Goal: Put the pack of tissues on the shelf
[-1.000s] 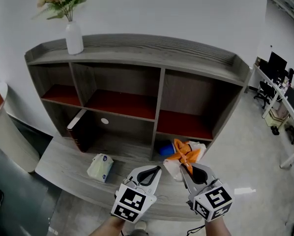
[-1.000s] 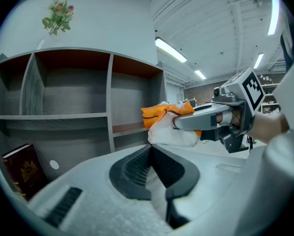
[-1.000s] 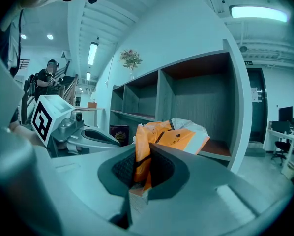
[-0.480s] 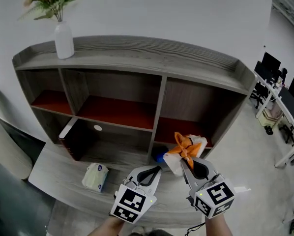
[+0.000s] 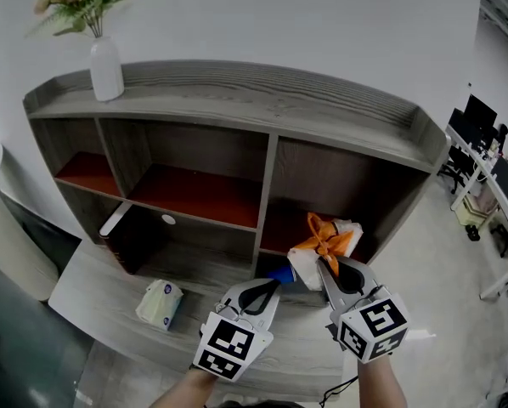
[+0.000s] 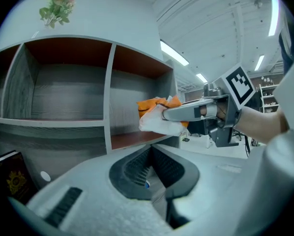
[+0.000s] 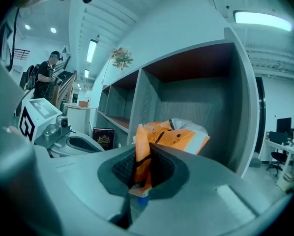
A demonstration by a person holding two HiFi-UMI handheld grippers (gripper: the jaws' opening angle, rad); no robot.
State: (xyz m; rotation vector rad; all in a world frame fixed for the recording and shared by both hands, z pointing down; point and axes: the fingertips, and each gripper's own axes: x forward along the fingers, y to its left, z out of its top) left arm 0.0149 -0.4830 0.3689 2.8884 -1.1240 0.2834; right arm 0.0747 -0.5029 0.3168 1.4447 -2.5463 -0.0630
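An orange and white pack of tissues (image 5: 326, 240) hangs in front of the grey shelf unit's (image 5: 271, 147) lower right compartment, at the level of its red-brown board (image 5: 273, 236). My right gripper (image 5: 325, 270) is shut on the pack's near end. In the right gripper view the pack (image 7: 179, 136) sticks out from the right gripper (image 7: 141, 167) toward the compartment. My left gripper (image 5: 271, 289) is beside it on the left, shut and empty. In the left gripper view, the pack (image 6: 154, 118) appears beyond the left gripper (image 6: 149, 154).
A pale green tissue pack (image 5: 159, 303) lies on the grey table (image 5: 88, 300) at the left. A dark book (image 5: 122, 236) leans in the lower left compartment. A blue object (image 5: 281, 274) sits below the held pack. A white vase of flowers (image 5: 105, 66) stands on top.
My right gripper has lifted the orange pack up and forward, from near the table to the level of the right compartment's board. The left gripper stays in place.
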